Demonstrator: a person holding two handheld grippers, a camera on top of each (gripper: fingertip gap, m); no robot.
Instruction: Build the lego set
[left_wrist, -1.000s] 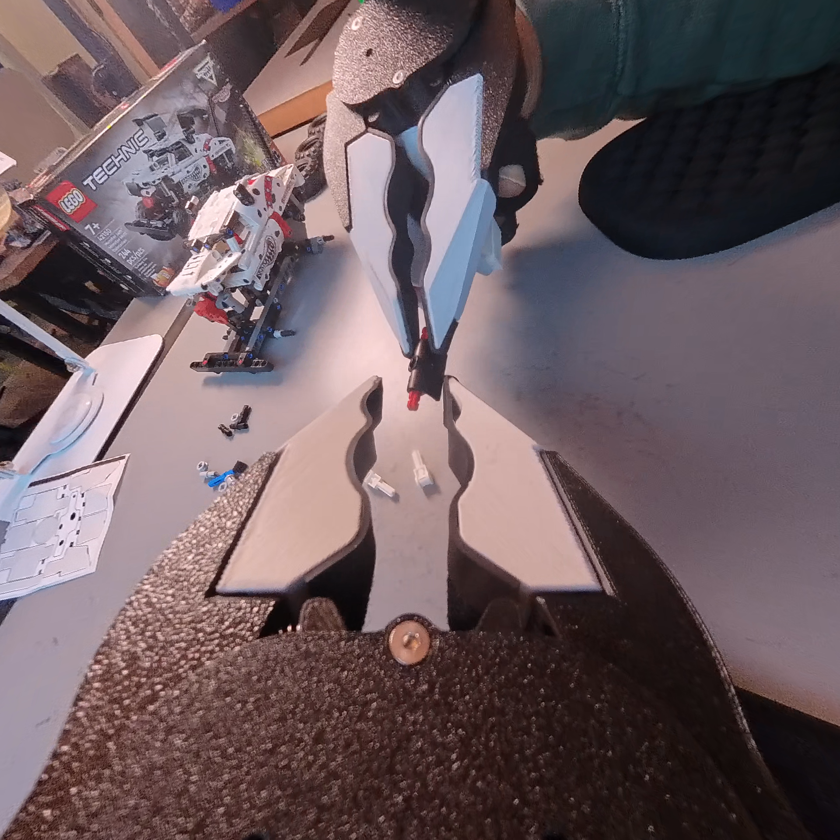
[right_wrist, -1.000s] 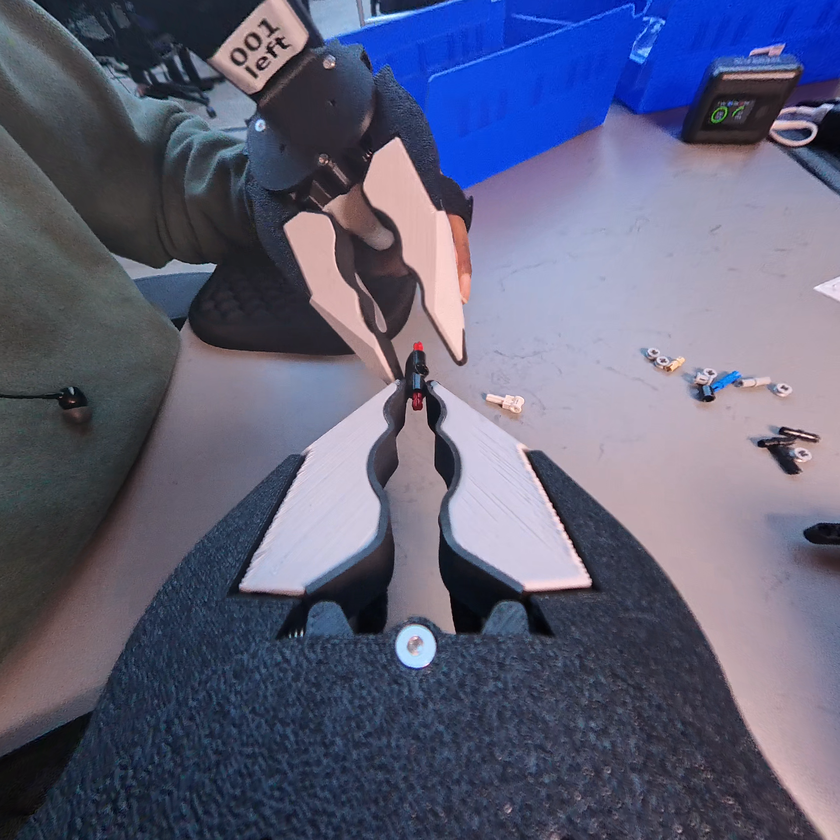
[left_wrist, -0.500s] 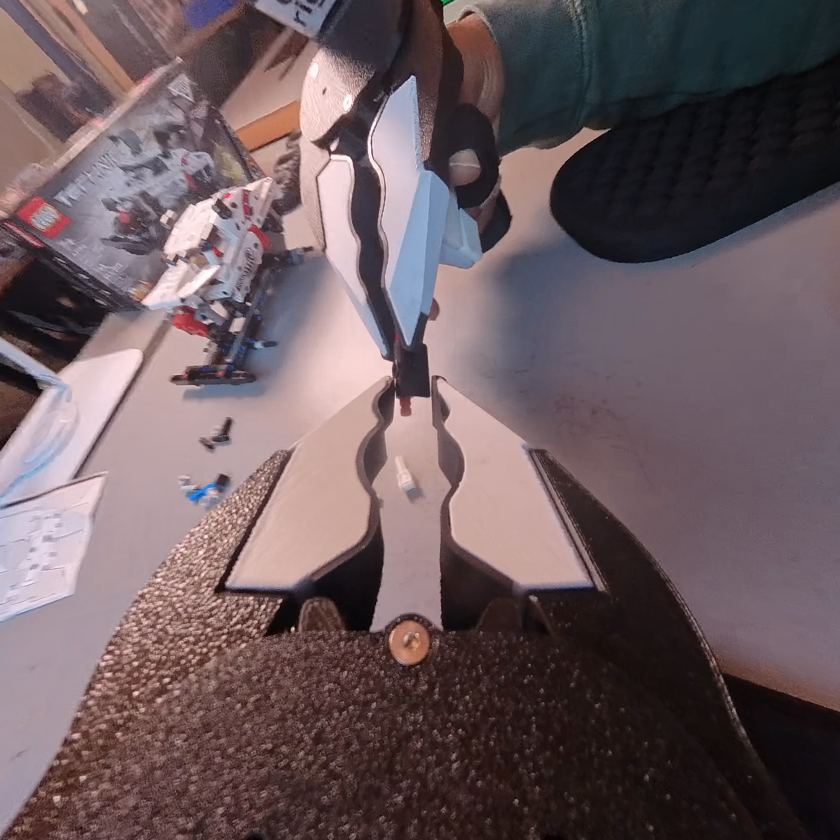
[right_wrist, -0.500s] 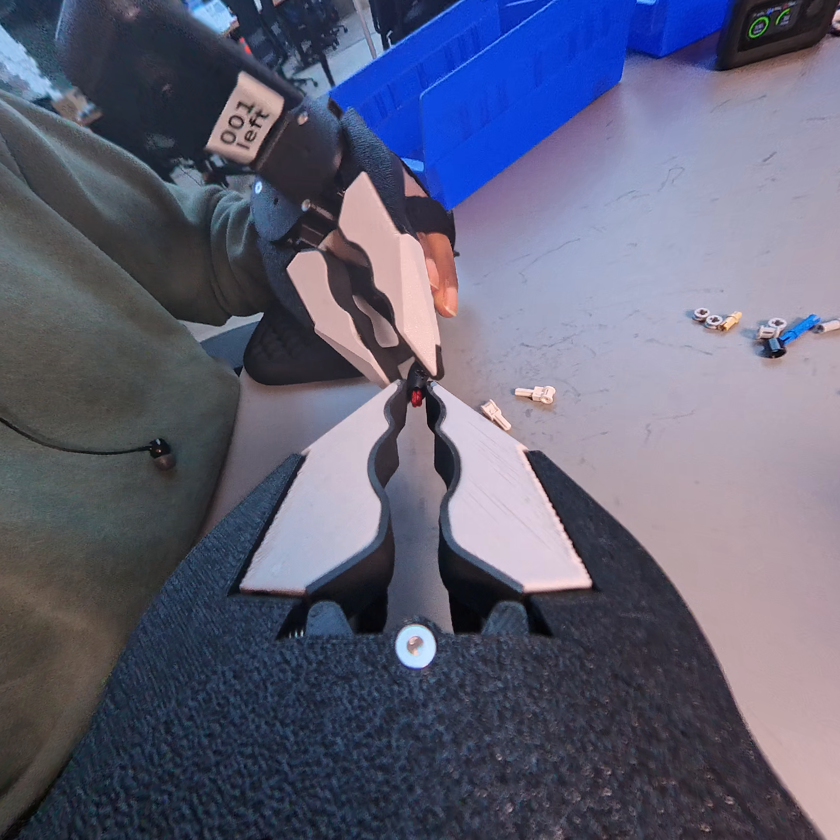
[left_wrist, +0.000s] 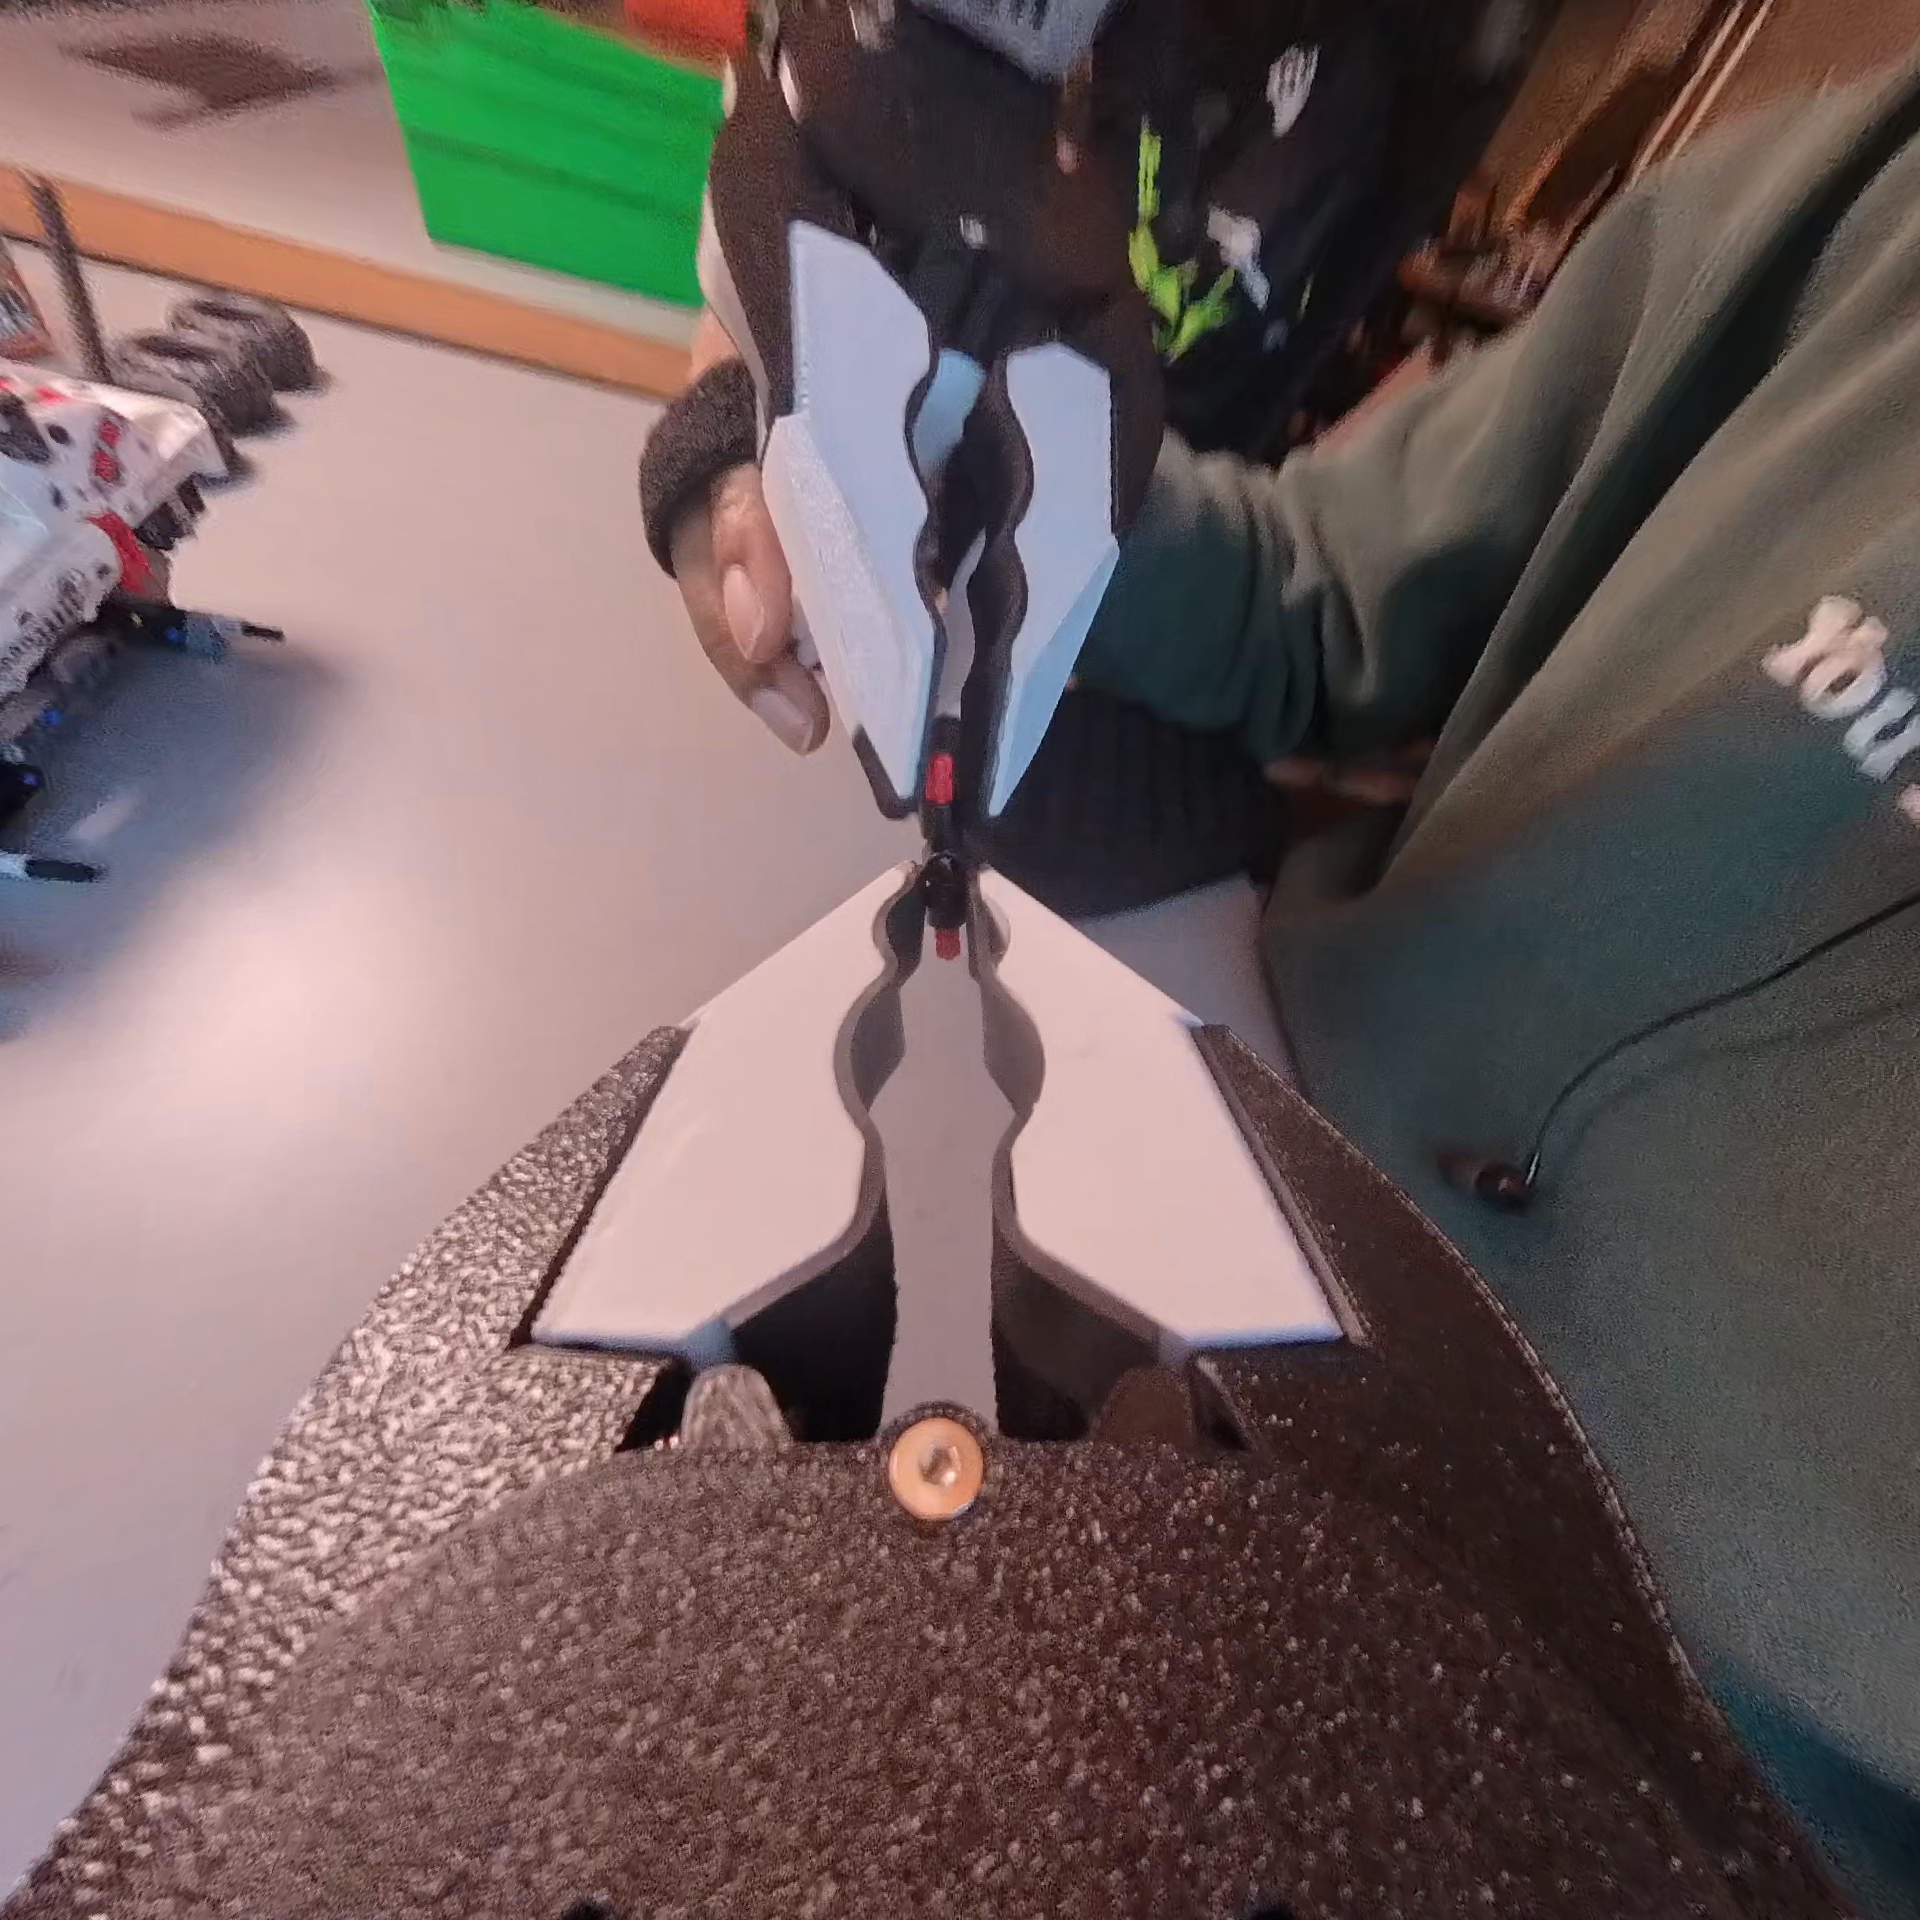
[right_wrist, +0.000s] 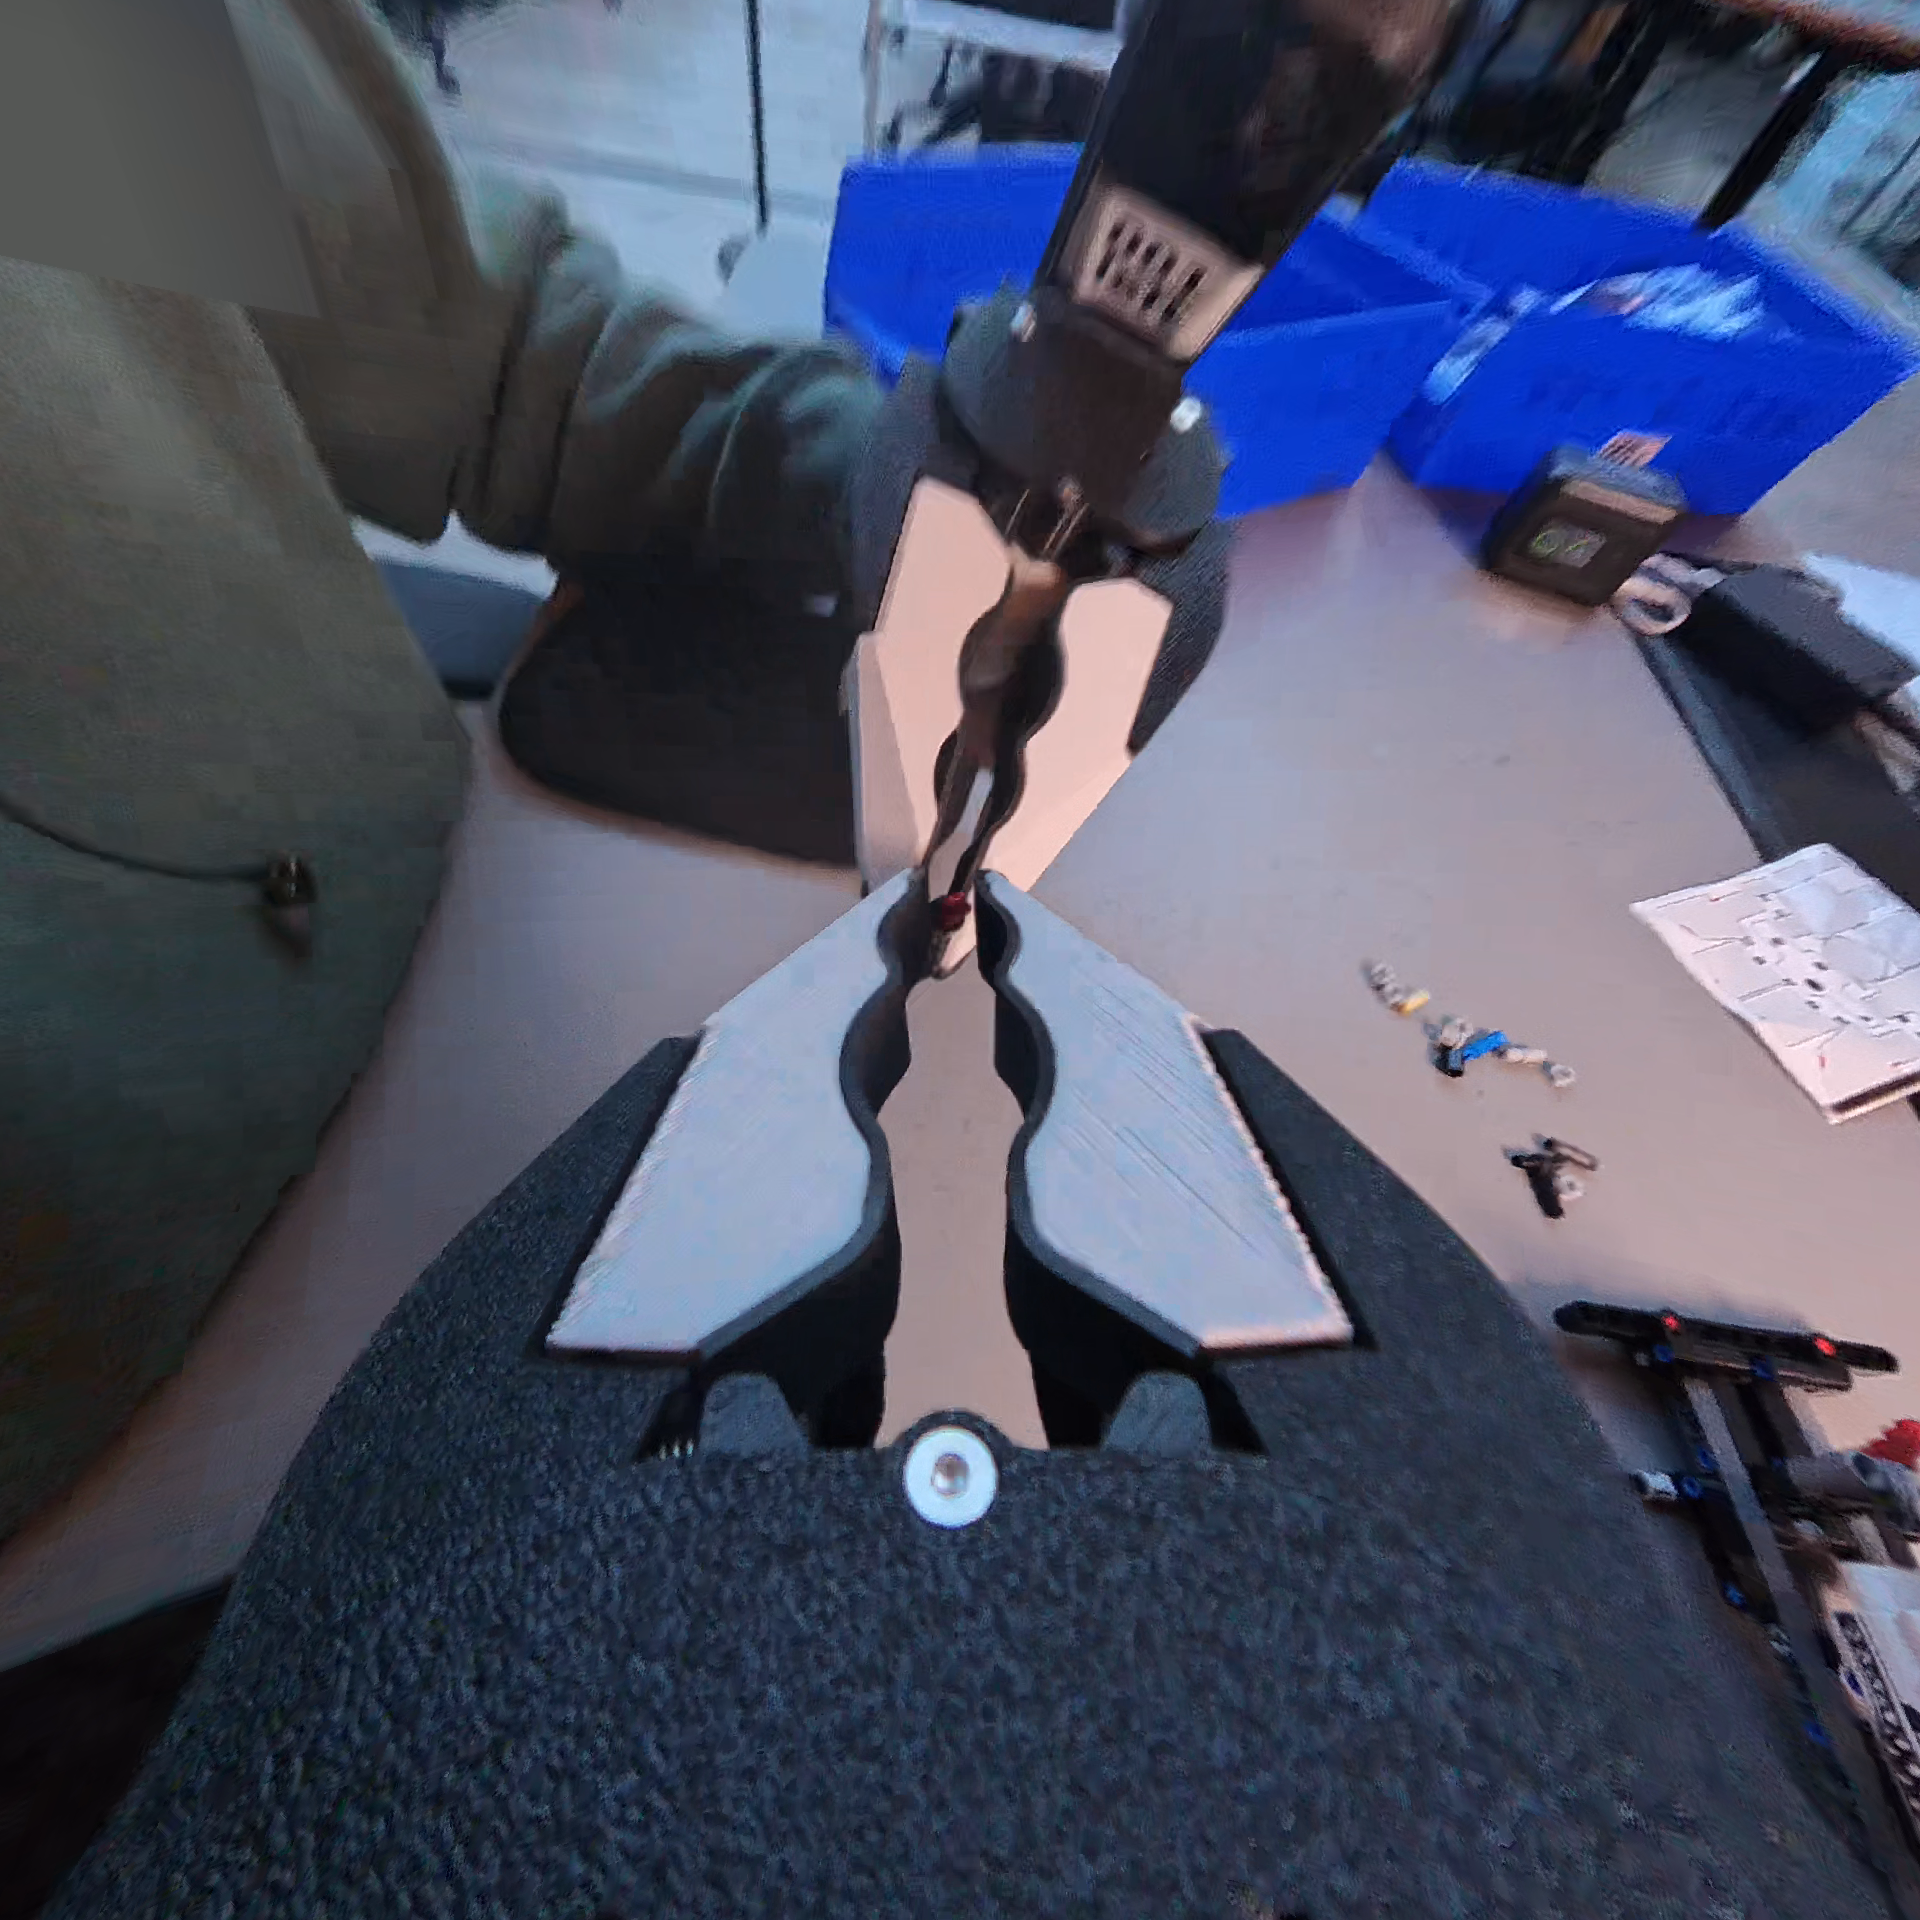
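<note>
Gripping one small black-and-red lego pin assembly from opposite ends, mid-frame, raised above the grey bench: left gripper fingers clenched on its lower end, right gripper fingers clenched on its upper end. Partly built white lego truck at left edge of left wrist view. Loose small lego parts and instruction sheet at right of right wrist view; blue bins upper right.

Both views are smeared by motion blur, most at the edges. Wide-angle bending is seen throughout. The tabletop is lit softly, with diffuse shadows.
</note>
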